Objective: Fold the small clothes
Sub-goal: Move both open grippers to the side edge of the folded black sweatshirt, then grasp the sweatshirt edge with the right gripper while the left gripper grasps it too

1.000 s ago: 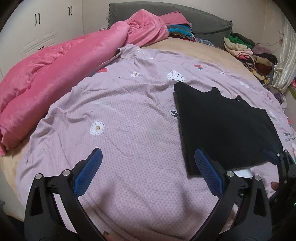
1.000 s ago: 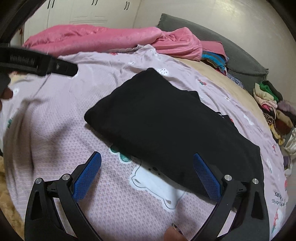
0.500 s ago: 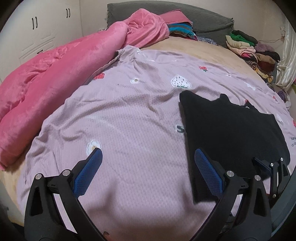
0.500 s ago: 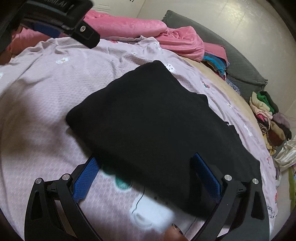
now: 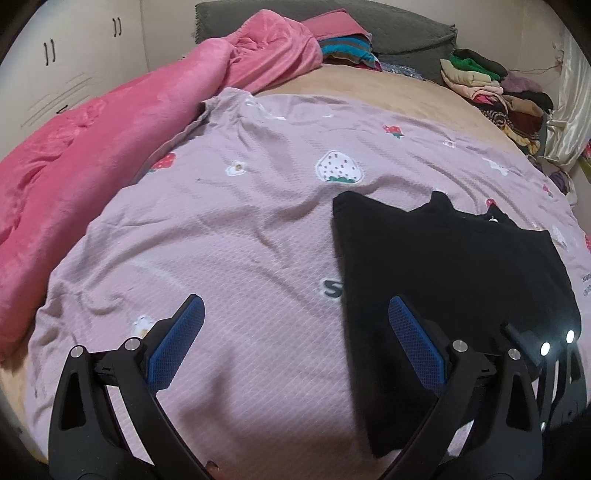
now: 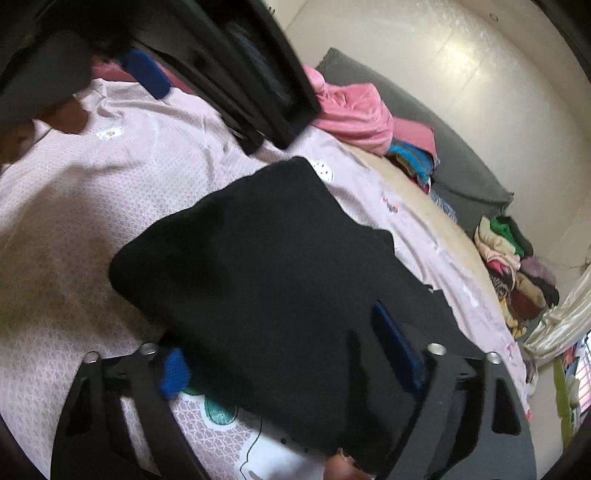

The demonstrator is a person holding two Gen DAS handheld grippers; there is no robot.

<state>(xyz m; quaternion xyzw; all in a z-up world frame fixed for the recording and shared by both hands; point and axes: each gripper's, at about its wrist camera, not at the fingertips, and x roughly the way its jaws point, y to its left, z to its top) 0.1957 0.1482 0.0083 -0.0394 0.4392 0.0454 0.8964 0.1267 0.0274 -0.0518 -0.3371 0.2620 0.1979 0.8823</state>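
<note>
On the bed, one black garment (image 5: 443, 266) lies folded flat on a lilac quilt cover (image 5: 229, 229) printed with strawberries and flowers, toward the cover's right side in the left wrist view. One pink blanket (image 5: 110, 140) is bunched along the cover's far left edge, well apart from the garment. One grey pillow (image 5: 399, 33) sits at the head, with a small stack of striped and pink cloth just before it, and one heap of mixed clothes (image 5: 491, 88) is piled at the far right edge by a pale curtain. The left gripper (image 5: 295, 343) is spread wide over the cover, its right finger above the garment's near left edge, nothing between its pads. The right gripper (image 6: 291, 354) straddles the garment's near hem; its jaws are closing, the cloth lies between them, and whether the pads yet press it cannot be told. The left gripper's black frame blocks the upper left of the right wrist view.
</note>
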